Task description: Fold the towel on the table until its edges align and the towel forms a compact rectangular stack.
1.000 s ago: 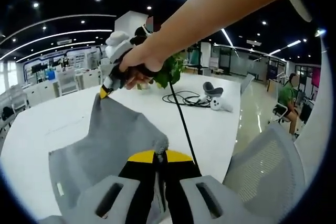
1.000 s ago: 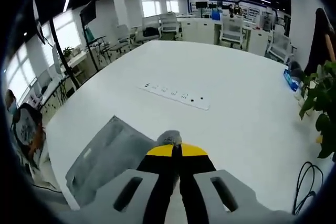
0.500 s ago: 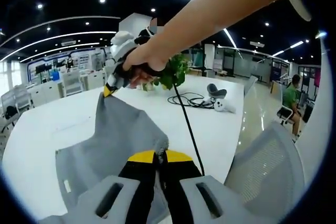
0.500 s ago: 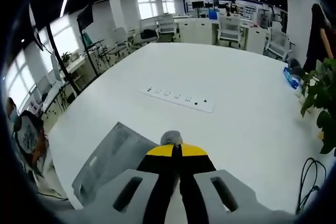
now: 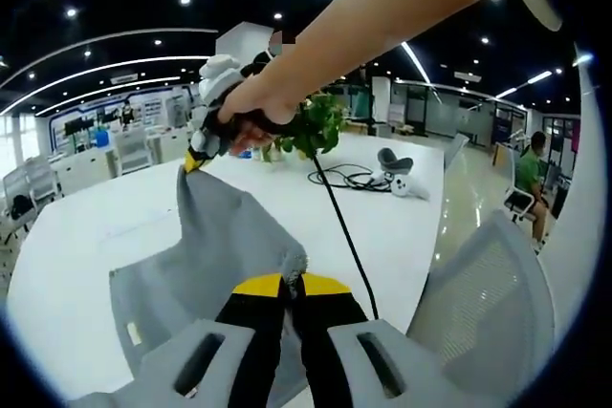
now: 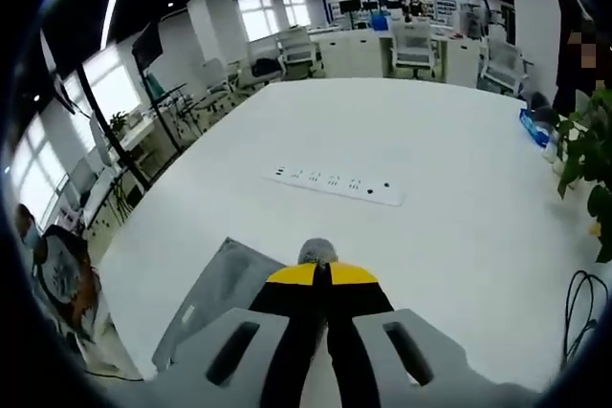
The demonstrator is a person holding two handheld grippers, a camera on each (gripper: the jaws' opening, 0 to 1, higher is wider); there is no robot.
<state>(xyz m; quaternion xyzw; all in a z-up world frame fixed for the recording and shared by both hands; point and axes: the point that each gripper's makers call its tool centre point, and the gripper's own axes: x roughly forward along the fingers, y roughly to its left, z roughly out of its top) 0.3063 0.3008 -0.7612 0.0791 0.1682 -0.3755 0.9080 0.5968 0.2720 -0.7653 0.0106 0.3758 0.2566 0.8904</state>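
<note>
The left gripper [image 5: 291, 283] is pinching a corner of the grey towel [image 5: 215, 246], jaws closed on the cloth. The right gripper [image 5: 197, 161], held in a hand [image 5: 247, 119], is gripping another corner, lifting it above the white table [image 5: 86, 236]. A black cable [image 5: 337, 226] is hanging from it.

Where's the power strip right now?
In the right gripper view, the power strip lies flat on the white table, just beyond the right tongs and the towel, near the picture's centre.
</note>
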